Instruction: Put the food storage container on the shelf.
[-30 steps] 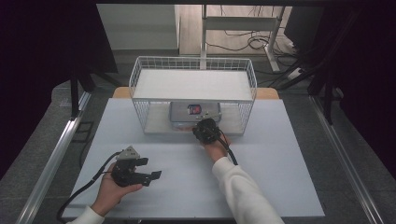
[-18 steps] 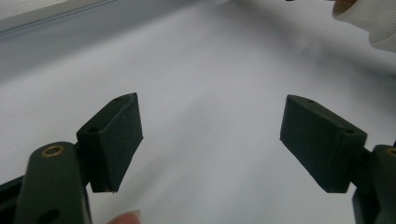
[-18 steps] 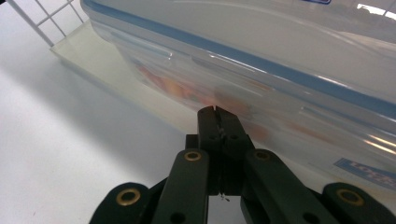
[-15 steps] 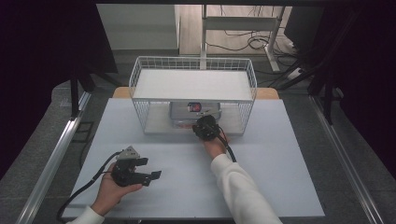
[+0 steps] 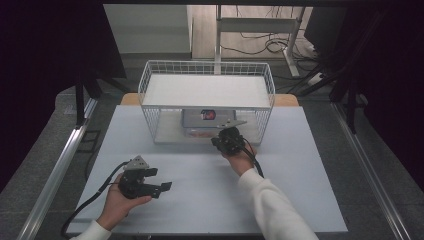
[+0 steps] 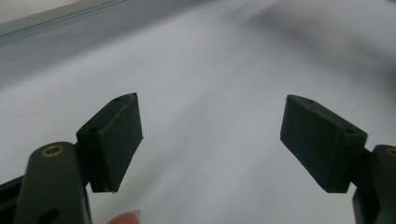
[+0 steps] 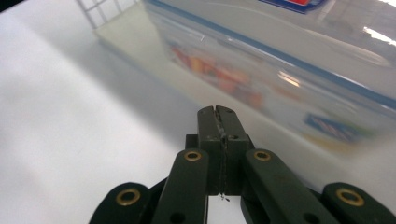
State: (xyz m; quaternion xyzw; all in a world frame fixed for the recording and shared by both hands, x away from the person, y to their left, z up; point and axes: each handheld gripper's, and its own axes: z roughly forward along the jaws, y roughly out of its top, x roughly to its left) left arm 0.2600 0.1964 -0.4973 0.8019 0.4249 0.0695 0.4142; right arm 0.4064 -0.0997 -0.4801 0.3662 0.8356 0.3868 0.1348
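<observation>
Here the right tool sits at the open front of a white wire basket that stands on the far half of the white table. In the right gripper view its 2 black jaws are pressed flat together with nothing between them, their tips just short of a clear plastic container. That container has a blue-edged lid and a red and blue label, with orange and red contents showing blurred through its wall. In the high view the container lies on the basket's lower level, under a white upper shelf, toward the middle and just beyond the right tool. The right hand holds the tool from behind, its white sleeve running down to the bottom edge, and a black cable trails along the wrist.

The left tool is held low over the near left part of the table, well apart from the basket. In the left gripper view its 2 jaws are spread wide, with bare white table between them, and a fingertip shows at the bottom edge. The left hand grips the tool's body, whose grey three-cornered plate faces up.
</observation>
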